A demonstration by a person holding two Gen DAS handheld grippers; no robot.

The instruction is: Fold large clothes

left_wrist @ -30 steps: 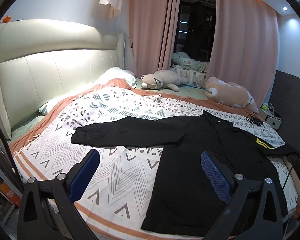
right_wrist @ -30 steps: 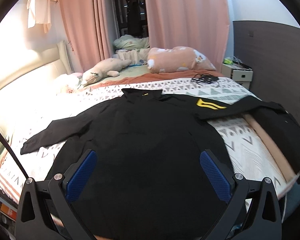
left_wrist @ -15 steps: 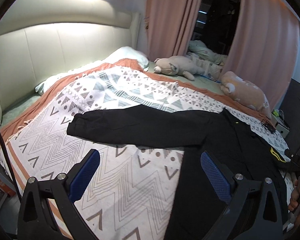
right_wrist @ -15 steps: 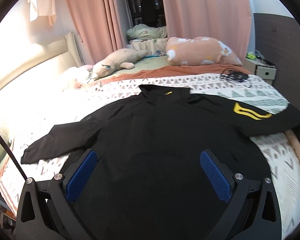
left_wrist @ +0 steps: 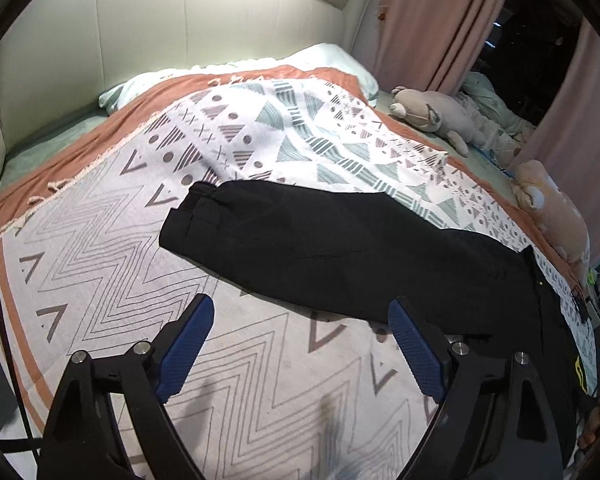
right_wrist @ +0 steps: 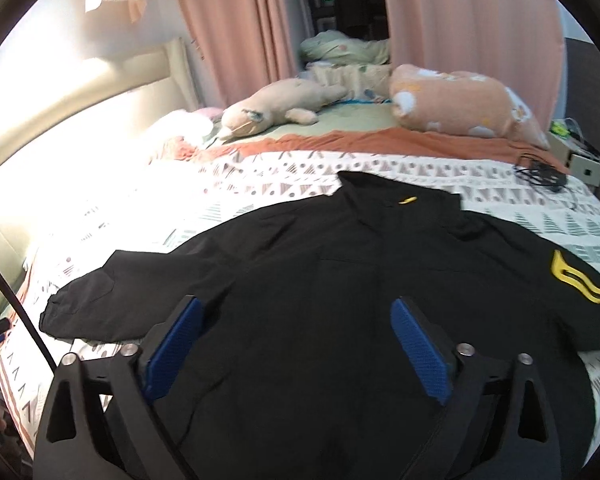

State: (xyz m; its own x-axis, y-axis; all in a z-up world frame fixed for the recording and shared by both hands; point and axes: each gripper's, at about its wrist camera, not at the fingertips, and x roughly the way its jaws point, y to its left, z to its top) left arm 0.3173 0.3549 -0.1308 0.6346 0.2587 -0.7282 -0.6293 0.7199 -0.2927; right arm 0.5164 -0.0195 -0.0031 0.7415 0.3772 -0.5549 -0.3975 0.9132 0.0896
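Observation:
A large black jacket (right_wrist: 340,280) lies spread flat on the patterned bedspread (left_wrist: 100,264), collar toward the far side. Its left sleeve (left_wrist: 300,236) stretches out across the spread, cuff (left_wrist: 184,216) at the left end. A yellow emblem (right_wrist: 576,280) marks the right sleeve. My left gripper (left_wrist: 300,344) is open and empty, hovering just short of the left sleeve. My right gripper (right_wrist: 296,344) is open and empty, low over the jacket's body.
A cream padded headboard (left_wrist: 140,40) runs along the left. Two plush toys (right_wrist: 280,108) (right_wrist: 460,100) lie at the far side of the bed. Pink curtains (right_wrist: 240,20) hang behind. A black cable bundle (right_wrist: 540,172) lies on the bedspread and a nightstand (right_wrist: 580,156) stands far right.
Both grippers have moved forward and lower over the bed. The left one has swung left toward the outstretched sleeve; the right one has closed in on the jacket's body. Both stay open.

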